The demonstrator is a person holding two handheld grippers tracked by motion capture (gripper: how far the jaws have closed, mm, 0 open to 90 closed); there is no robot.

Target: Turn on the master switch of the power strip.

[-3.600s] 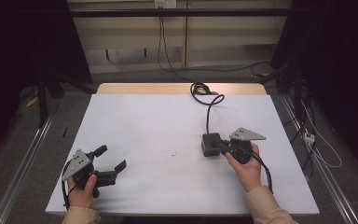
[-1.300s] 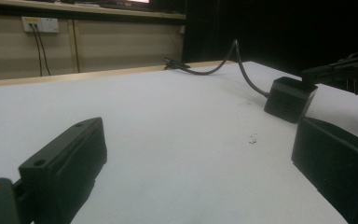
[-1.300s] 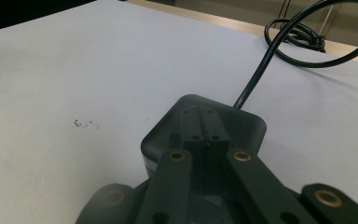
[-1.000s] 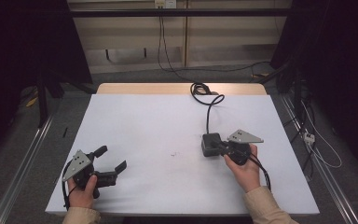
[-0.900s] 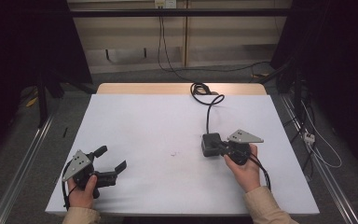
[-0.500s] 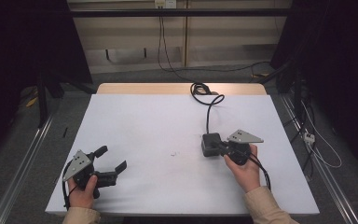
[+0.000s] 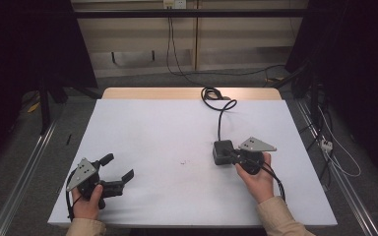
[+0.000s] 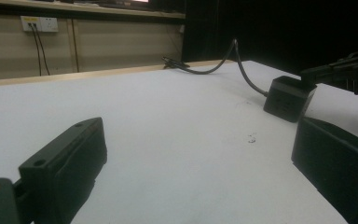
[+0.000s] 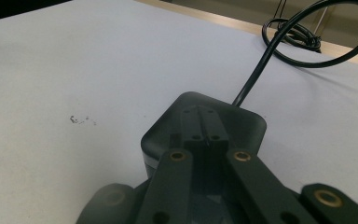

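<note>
Your right gripper (image 7: 232, 155) sits right of centre on the table (image 7: 167, 128), jaws together over the top of the black box (image 7: 222, 152), not squeezing it as far as I can tell. Your left gripper (image 7: 114, 172) rests near left, jaws wide apart with nothing between them. That box looks rigid and smooth, probably light but a bit slippery, and its stiff cable (image 7: 220, 110), running to the far edge, will likely tug back. I'd grab it across the flat sides, low down
</note>
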